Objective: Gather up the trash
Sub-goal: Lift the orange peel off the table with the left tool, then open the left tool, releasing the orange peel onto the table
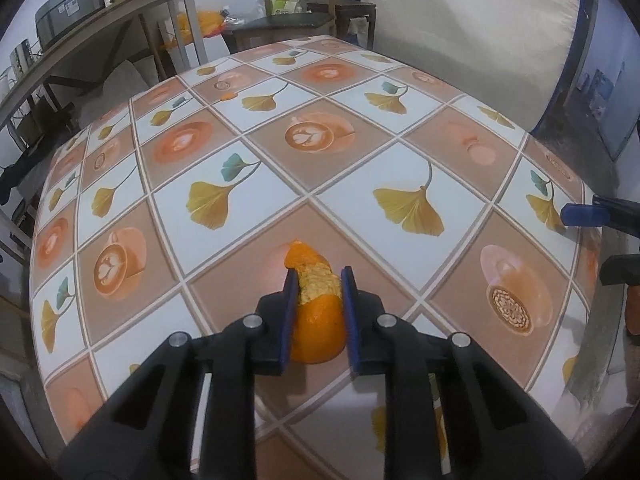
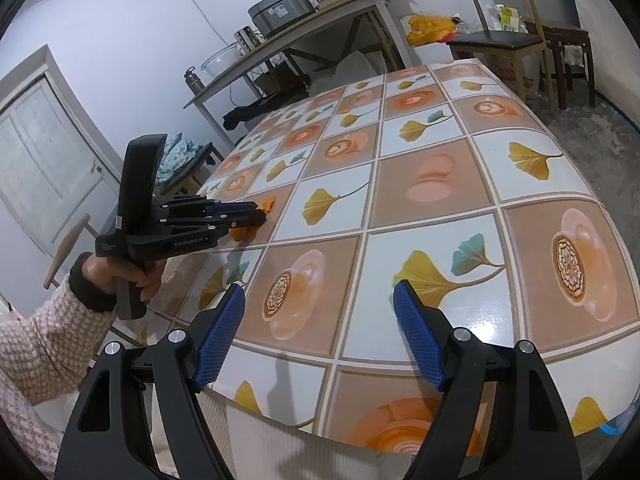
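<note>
A piece of orange peel [image 1: 318,320] lies on the patterned tablecloth [image 1: 360,152], its pale pith showing at the far end. My left gripper [image 1: 319,276] points steeply down with its blue pads pressed against both sides of the peel. The right wrist view shows that same left gripper [image 2: 260,214], held by a hand in a knitted sleeve, with the peel [image 2: 267,203] at its tip. My right gripper [image 2: 320,296] hovers over the table's near edge, jaws wide apart with nothing between them. One of its blue fingertips [image 1: 580,216] pokes in at the right of the left wrist view.
Behind the table stand a wooden chair [image 2: 496,40] and a dark stool [image 2: 568,36]. A side table [image 2: 304,28] carries a grey cooker [image 2: 280,10] and bags. A white door [image 2: 44,152] is at the left. An orange bag [image 2: 428,28] lies on the floor.
</note>
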Demonstrator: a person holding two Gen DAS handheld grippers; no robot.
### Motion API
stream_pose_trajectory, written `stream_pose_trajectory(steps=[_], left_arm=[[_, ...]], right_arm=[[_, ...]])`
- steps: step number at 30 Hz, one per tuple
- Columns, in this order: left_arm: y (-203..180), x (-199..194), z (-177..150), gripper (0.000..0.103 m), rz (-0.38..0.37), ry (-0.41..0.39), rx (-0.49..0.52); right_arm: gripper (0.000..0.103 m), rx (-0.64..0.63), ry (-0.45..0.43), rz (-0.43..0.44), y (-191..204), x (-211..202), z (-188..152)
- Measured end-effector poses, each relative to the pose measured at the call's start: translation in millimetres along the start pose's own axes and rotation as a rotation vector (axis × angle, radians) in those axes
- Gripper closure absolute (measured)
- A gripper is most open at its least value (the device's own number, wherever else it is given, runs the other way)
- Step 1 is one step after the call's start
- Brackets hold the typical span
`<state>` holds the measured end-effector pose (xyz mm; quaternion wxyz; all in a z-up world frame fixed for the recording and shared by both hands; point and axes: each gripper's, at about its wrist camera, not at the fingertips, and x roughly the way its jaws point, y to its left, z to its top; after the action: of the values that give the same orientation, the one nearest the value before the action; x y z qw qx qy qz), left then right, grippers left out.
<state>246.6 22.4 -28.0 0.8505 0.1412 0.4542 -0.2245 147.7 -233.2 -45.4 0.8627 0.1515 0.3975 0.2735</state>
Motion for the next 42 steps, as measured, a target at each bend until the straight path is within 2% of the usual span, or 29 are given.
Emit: stream_pose_trajectory(steps=[3, 7, 16, 18, 21, 23, 26, 29, 30, 32, 34, 37, 39, 42], left_arm=[[-1.3, -3.6, -1.9, 0.089, 0.009, -0.017, 0.005], [1.2, -12.2, -6.5, 0.093, -0.034, -0.023, -0.026], [-0.1, -36.9, -27.7, 0.094, -0.117, -0.032, -0.079], [-3.1, -42.3, -29.4, 0.093, -0.155, -0.047, -0.065], [-1.3, -43.8, -22.8, 0.087, -0.146, -0.073, -0.075], [3.9, -40.9, -15.8, 0.077, -0.143, -0.088, -0.100], [10.9, -26.3, -0.3, 0.076, -0.117, -0.091, -0.112], [14.5, -7.9, 11.2, 0.077, -0.091, -0.057, -0.099], [15.6, -0.6, 13.9, 0.077, -0.082, -0.036, -0.098], [16.1, 9.6, 16.7, 0.089, -0.066, -0.010, -0.093], [12.4, 9.8, 16.2, 0.092, -0.038, -0.015, -0.063], [4.5, 7.3, 10.9, 0.102, -0.017, -0.001, -0.020], [-0.8, 3.0, 4.8, 0.103, -0.002, 0.009, 0.008], [-4.7, -8.3, -10.0, 0.103, -0.025, 0.023, 0.000]], right_arm=[[0.028, -0.008, -0.003, -0.004, 2.8, -2.4, 0.2], [0.028, -0.017, -0.008, -0.008, 5.8, -6.8, 0.2], [0.028, -0.042, -0.013, -0.008, 16.6, -10.2, 0.1], [0.028, -0.045, -0.011, -0.005, 18.2, -9.6, -0.2], [0.028, -0.044, -0.007, -0.004, 19.4, -7.2, -0.6], [0.028, -0.045, -0.005, -0.003, 20.3, -6.4, -1.9], [0.028, -0.043, -0.004, -0.004, 20.1, -6.1, -3.1], [0.028, -0.031, -0.003, -0.008, 16.4, -5.6, -3.9], [0.028, -0.027, -0.004, -0.009, 15.1, -5.7, -4.1], [0.028, -0.018, -0.005, -0.008, 11.9, -6.1, -4.7], [0.028, -0.014, -0.005, -0.009, 9.5, -5.9, -5.4], [0.028, -0.008, -0.001, -0.006, 7.1, -4.1, -5.9], [0.028, -0.008, 0.001, -0.004, 6.6, -2.9, -5.5], [0.028, -0.007, 0.000, 0.005, 7.4, -2.4, -5.2]])
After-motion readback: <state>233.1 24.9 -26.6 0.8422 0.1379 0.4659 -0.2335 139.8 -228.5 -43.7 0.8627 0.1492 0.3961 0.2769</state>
